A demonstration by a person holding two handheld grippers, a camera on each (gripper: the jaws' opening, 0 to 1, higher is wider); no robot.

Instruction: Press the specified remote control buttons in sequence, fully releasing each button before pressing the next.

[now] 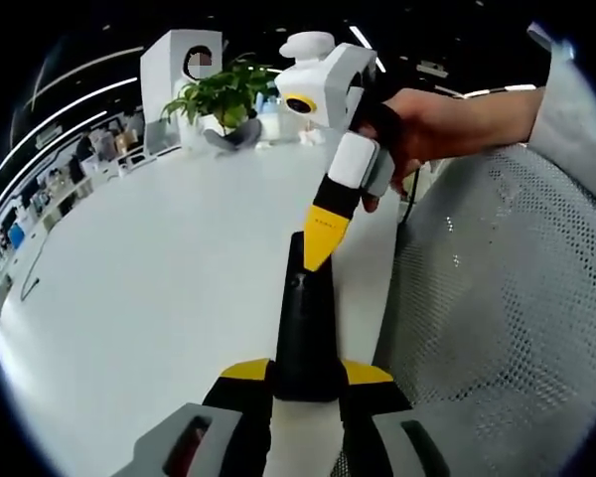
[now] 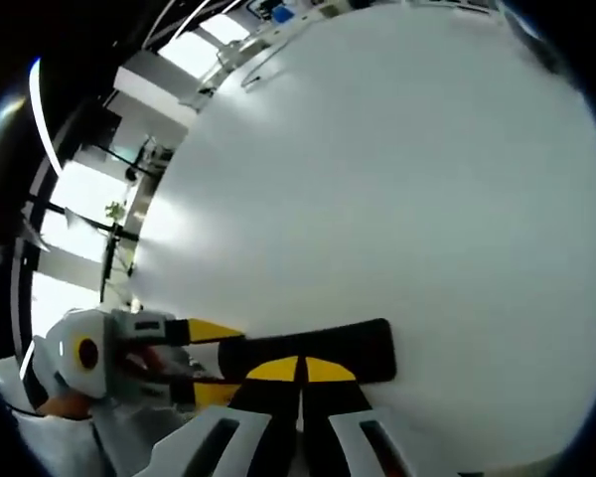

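Left gripper view, nearest: the left gripper (image 1: 305,383) clamps the near end of a slim black remote control (image 1: 304,328) between its yellow-tipped jaws, one on each long edge, holding it steady on the white table (image 1: 159,298). Beyond it, the right gripper (image 1: 325,243), carried by a person's hand (image 1: 417,129), points down with its yellow tips drawn together into a single point that touches or hangs just above the remote's far end; contact cannot be confirmed. Farther off stand a potted plant (image 1: 223,94) and a white box-shaped object (image 1: 179,65) at the table's far edge.

Right gripper view: the closed jaw tips sit over the remote (image 2: 328,353), with the left gripper (image 2: 204,360) gripping its end from the left.

Handling, as judged: the remote appears light, rigid and smooth-cased, liable to slide or tip under a press. Hold at the narrow sides, clear of the buttons, and press straight down.
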